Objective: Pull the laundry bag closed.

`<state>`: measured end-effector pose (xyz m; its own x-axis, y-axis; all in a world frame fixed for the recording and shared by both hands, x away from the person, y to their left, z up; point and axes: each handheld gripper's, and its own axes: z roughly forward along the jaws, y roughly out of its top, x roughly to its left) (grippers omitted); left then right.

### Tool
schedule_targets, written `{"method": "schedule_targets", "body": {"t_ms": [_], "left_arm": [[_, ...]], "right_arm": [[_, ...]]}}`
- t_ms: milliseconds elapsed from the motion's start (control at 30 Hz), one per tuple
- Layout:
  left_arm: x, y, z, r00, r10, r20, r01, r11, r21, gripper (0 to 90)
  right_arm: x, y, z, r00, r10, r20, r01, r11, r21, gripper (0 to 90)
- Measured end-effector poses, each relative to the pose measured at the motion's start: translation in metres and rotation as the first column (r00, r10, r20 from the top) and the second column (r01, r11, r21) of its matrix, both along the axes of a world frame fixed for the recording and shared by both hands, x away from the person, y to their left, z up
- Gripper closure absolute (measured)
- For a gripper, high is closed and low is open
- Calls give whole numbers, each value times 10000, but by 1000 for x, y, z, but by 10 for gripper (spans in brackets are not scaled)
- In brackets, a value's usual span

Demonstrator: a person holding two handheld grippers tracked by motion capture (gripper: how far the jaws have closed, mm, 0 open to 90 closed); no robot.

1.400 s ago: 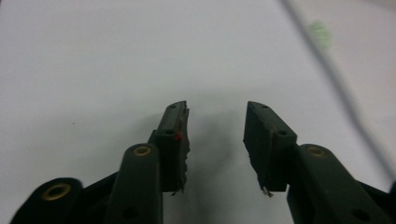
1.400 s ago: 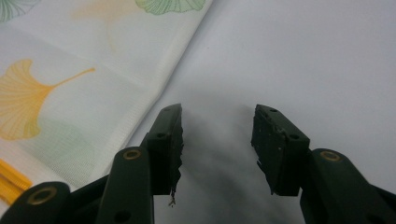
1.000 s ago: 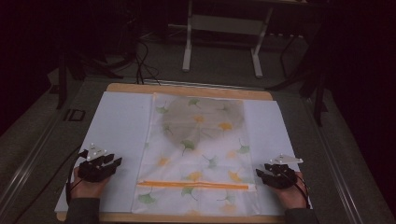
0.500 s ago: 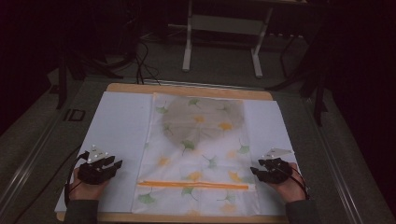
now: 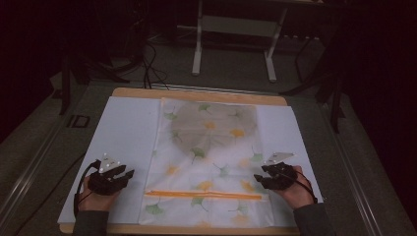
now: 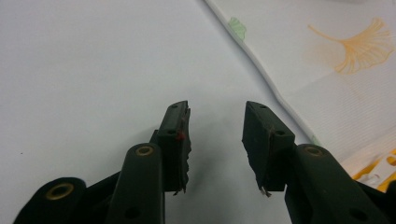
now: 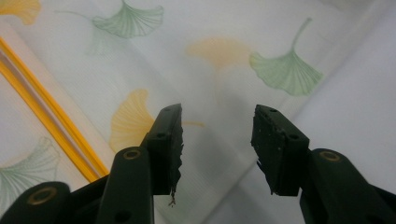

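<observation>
My two claws hover open at either side of a leaf-printed bag lying flat on the white sheet.

My left claw (image 5: 129,173) has its jaws spread wide, having just opened further, with nothing between them; the bag (image 5: 209,162) lies just beside it, off to its right, its sewn edge running past the right jaw. My right claw (image 5: 257,179) is also open and empty, tips over the bag's right edge, printed ginkgo leaves ahead of it. The bag's orange zip (image 5: 203,194) runs off to its left.
</observation>
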<state>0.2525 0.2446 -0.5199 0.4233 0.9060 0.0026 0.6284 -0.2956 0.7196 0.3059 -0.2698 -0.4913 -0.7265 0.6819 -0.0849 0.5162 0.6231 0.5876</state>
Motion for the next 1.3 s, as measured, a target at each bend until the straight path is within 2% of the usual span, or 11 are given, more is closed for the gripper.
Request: {"method": "schedule_targets", "body": {"t_ms": [233, 467, 733, 867, 967, 1000, 1033, 1133, 1167, 1267, 1300], "left_arm": [[-2, 4, 1, 9999, 150, -19, -150, 9998, -150, 609], [-2, 2, 1, 9999, 64, -131, -66, 9997, -227, 621], [-2, -1, 0, 9999, -79, -132, 77, 9998, -166, 626], [-1, -1, 0, 9999, -73, -104, 72, 9999, -121, 627], [0, -1, 0, 9998, -126, -130, 126, 9999, -26, 629], [0, -1, 0, 9998, -126, -130, 126, 9999, -26, 629], [0, -1, 1, 9998, -137, -126, 137, 9999, -37, 629], [0, -1, 1, 9998, -151, -160, 149, 9998, -108, 629], [0, 0, 1, 9997, -163, -163, 161, 9998, -119, 629], [-1, 0, 2, 9998, -147, -147, 145, 9998, -136, 629], [-1, 0, 2, 9998, -150, -155, 148, 9998, -138, 629]], "right_arm": [[3, 19, 3, 9985, 550, -51, -551, 9981, -275, 524], [7, 34, 6, 9953, 944, -216, -948, 9953, -184, 523], [10, 55, 6, 9898, 1402, -256, -1410, 9896, -300, 503], [10, 68, 5, 9850, 1693, -348, -1706, 9846, -385, 502], [9, 81, 4, 9772, 2088, -398, -2104, 9767, -432, 510], [9, 81, 4, 9772, 2088, -398, -2104, 9767, -432, 510], [9, 89, 3, 9723, 2294, -437, -2314, 9717, -480, 520], [9, 94, 3, 9683, 2462, -414, -2482, 9674, -505, 528], [8, 100, 3, 9636, 2635, -448, -2654, 9631, -450, 538], [8, 105, 3, 9613, 2721, -439, -2738, 9610, -388, 539], [8, 111, 3, 9581, 2837, -389, -2852, 9576, -415, 537]]}}
